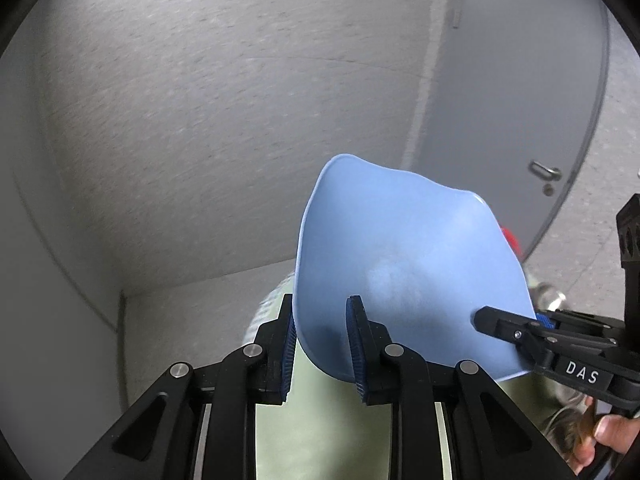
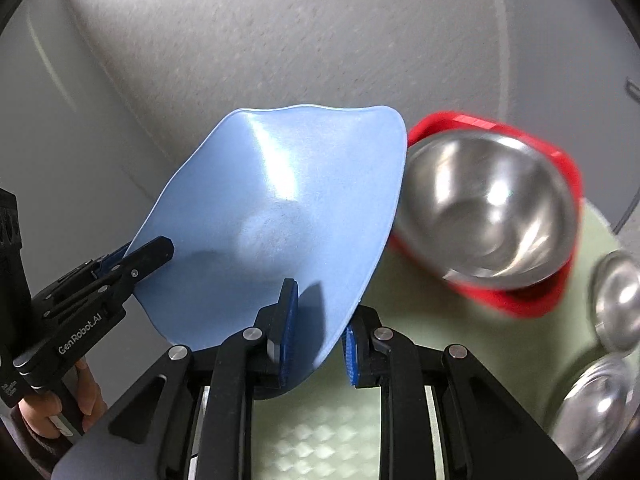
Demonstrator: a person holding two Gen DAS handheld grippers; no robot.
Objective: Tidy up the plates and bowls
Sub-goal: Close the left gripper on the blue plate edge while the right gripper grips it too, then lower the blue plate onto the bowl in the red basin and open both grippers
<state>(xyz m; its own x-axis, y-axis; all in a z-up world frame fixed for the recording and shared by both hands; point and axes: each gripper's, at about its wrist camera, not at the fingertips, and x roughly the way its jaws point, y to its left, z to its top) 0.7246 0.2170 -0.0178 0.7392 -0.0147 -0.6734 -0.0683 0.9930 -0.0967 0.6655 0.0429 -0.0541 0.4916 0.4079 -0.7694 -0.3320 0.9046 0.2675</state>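
A light blue plate [image 1: 404,264] is held tilted above a pale green table, gripped by both grippers on opposite rims. My left gripper [image 1: 322,344] is shut on its near rim, one finger inside and one outside. My right gripper [image 2: 316,340] is shut on the blue plate [image 2: 280,208] at its other rim. Each gripper shows in the other's view, the right gripper [image 1: 516,326] at the right edge and the left gripper [image 2: 136,258] at the left. A steel bowl [image 2: 488,204] sits inside a red bowl [image 2: 560,160] to the right.
Two more steel bowls [image 2: 618,300] [image 2: 600,404] lie at the right edge of the green table [image 2: 404,300]. A grey wall and a grey door [image 1: 516,92] with a handle stand behind. A hand [image 1: 608,436] holds the right gripper.
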